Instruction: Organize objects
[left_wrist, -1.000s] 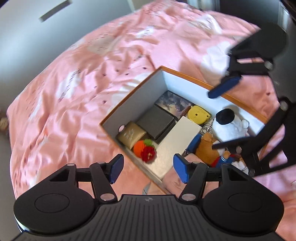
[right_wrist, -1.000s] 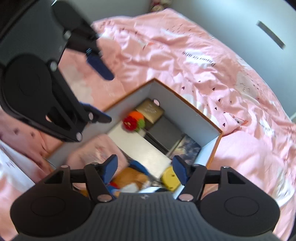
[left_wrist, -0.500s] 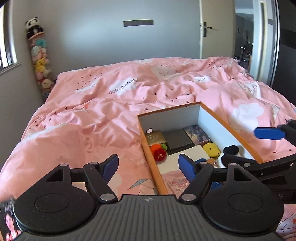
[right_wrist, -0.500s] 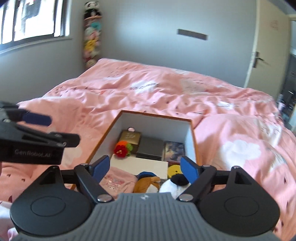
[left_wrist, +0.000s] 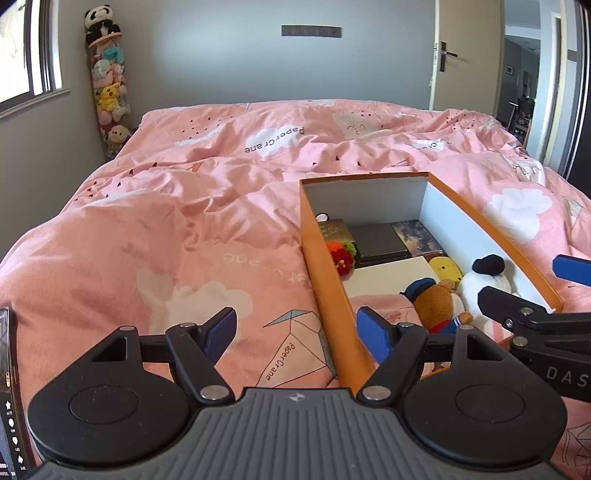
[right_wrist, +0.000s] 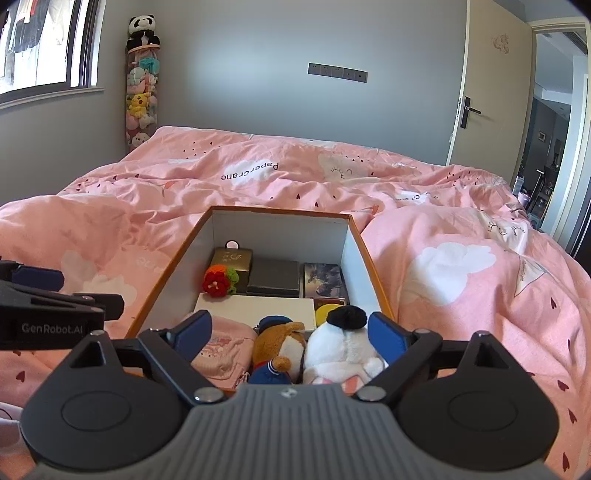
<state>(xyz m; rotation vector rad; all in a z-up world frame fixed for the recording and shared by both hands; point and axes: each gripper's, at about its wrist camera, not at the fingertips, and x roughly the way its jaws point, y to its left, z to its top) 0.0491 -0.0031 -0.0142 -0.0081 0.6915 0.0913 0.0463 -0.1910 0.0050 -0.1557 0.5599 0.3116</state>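
An orange box with white inner walls lies open on the bed. It holds a brown bear plush, a white plush with a black hat, a pink pouch, a crocheted red flower, a white flat box and dark small boxes. My left gripper hangs open over the box's near left wall, holding nothing. My right gripper hovers above the two plush toys with its jaws opening; the pads touch neither toy.
A rumpled pink duvet covers the whole bed around the box. A tall tube of plush toys stands in the far left corner. A door stands open at the right. A phone screen shows at the left edge.
Both views have rolled from tilted to upright and now look level along the bed. Both grippers have drawn back to the box's near end, and their jaws have spread wider.
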